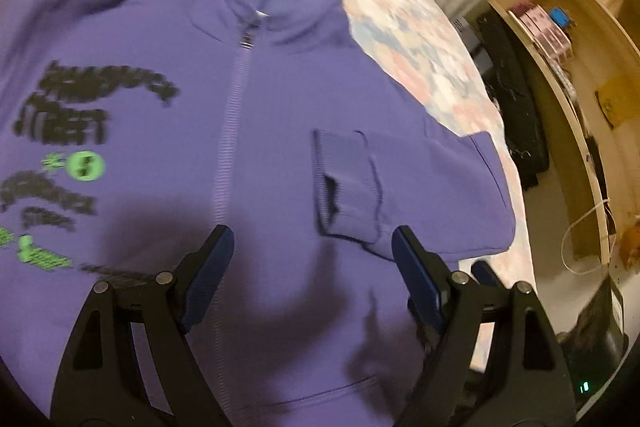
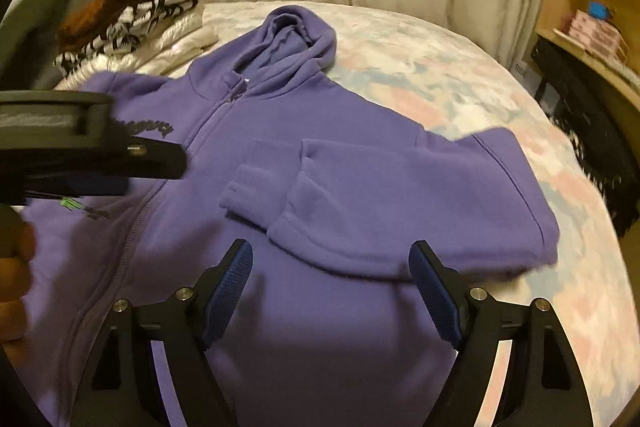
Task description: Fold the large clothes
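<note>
A purple zip hoodie lies front up on the bed, hood toward the far side, with black and green print on one half. One sleeve is folded across the chest, and its ribbed cuff rests near the zipper. My left gripper hovers open over the lower chest just below that cuff, with nothing between its fingers. My right gripper is open and empty above the folded sleeve's lower edge. A hand holding the left tool shows at the left edge of the right wrist view.
The pastel floral bed cover lies bare to the right of the hoodie. A stack of folded clothes sits at the bed's far left. Wooden shelves and a dark object stand beside the bed, curtains behind.
</note>
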`<state>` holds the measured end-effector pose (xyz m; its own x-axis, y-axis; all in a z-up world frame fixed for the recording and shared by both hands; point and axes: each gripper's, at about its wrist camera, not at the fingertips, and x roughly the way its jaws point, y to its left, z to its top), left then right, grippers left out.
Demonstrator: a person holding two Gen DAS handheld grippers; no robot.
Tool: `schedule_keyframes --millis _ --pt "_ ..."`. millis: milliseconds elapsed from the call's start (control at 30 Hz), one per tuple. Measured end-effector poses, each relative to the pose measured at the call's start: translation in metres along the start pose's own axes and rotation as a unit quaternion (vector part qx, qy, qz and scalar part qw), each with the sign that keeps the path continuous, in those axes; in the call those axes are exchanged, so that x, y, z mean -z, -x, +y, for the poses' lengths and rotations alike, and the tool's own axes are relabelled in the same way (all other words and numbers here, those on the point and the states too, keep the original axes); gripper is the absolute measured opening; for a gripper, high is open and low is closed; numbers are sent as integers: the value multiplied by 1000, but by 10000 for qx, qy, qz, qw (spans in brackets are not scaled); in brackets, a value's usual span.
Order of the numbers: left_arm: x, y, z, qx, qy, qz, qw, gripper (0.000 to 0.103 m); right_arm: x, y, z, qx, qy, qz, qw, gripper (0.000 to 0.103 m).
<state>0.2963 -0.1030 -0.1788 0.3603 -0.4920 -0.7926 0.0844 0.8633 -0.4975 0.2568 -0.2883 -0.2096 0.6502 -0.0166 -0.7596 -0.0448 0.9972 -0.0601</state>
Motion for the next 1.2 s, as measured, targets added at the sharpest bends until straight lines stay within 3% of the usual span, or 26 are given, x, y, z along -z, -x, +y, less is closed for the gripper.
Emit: schedule_keyframes --millis 167,267,300,333,400,500,667,833,900,967,1100,1200 --pt "-8 -33 -9 110 53 243 9996 79 22 26 -18 -112 -543 -104 9984 82" --pt "-12 -52 -17 8 9 334 9994 66 33 29 -24 -182 -766 -80 9969 81" --pt "-13 -58 -22 -33 -11 371 9993 54 36 29 -25 -213 -827 -63 9963 82" --pt "-14 -63 -23 -81 -43 381 9992 35 40 29 -27 -241 -883 -31 9958 81" --pt "-16 -68 -31 -174 -136 374 9991 11 46 29 -30 -279 -949 18 9951 81" --pt "-20 -54 -58 -621 -666 -66 9958 9 53 31 -31 -311 -1010 81 9944 81" --pt "-33 5 -98 -1201 -1623 -1240 9715 8 62 39 -24 -349 -890 79 9954 81" --pt "-57 52 -80 -1580 -1825 -1762 9543 8 63 50 -15 -327 -688 0 9971 81" --pt "-67 57 -57 -1929 -1761 -1812 9481 8 62 53 -13 -319 -610 4 9976 81" --pt "-73 58 -27 -2189 -1575 -1712 9476 8 64 57 -11 -314 -539 15 9981 81" --pt "-81 35 39 -2523 -1132 -1161 9540 9 54 59 -8 -341 -409 127 9985 81" --pt "-80 14 70 -2442 -906 -606 9636 16 50 60 -13 -429 -407 301 9978 81"
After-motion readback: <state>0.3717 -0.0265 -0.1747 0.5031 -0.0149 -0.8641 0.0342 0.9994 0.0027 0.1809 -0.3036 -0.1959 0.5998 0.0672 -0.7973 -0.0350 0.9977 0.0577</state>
